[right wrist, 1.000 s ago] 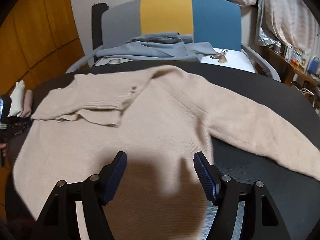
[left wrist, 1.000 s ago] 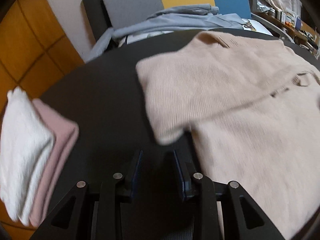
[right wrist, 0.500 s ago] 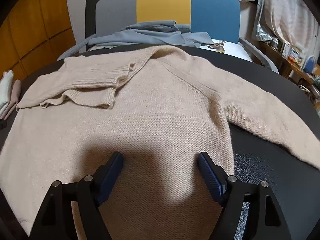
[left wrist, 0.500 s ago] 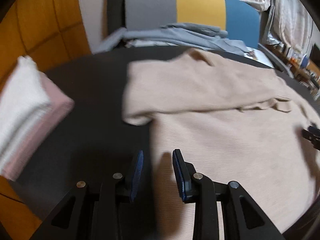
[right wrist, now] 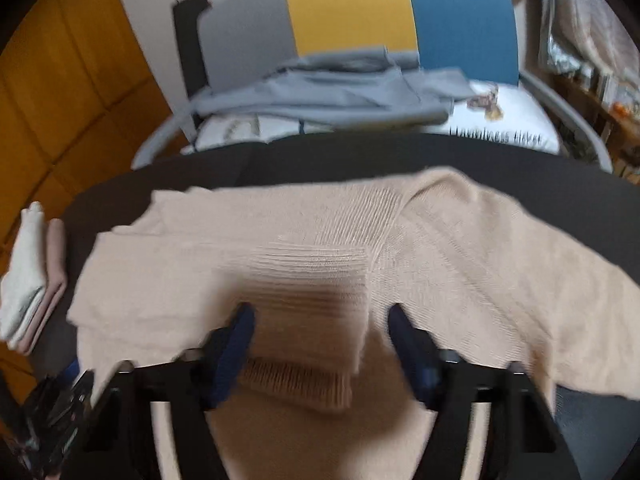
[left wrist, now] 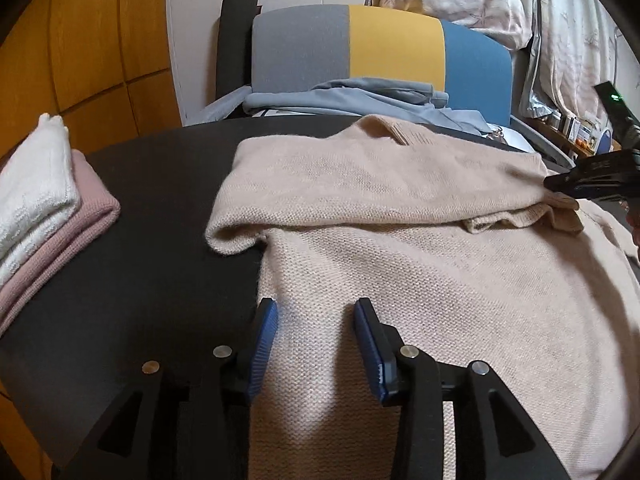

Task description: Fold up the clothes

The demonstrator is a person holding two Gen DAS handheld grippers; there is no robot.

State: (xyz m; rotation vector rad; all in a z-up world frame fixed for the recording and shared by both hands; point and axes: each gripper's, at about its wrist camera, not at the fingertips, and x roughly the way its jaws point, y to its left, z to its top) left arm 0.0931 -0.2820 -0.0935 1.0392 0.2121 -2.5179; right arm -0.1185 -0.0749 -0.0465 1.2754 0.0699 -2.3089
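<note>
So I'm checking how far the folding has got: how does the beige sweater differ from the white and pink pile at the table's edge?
The beige sweater lies spread over the black table, only one sleeve folded across its chest; the white and pink pile is compact and stacked. The sweater sits between both tongs, left and right; the pile lies off to the left, untouched. Both are knitwear.

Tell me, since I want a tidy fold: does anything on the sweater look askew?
Yes. On the beige knit sweater, the folded-in sleeve lies slanted across the chest, its ribbed cuff rumpled between the open right gripper fingers. The other sleeve is still unfolded.
</note>
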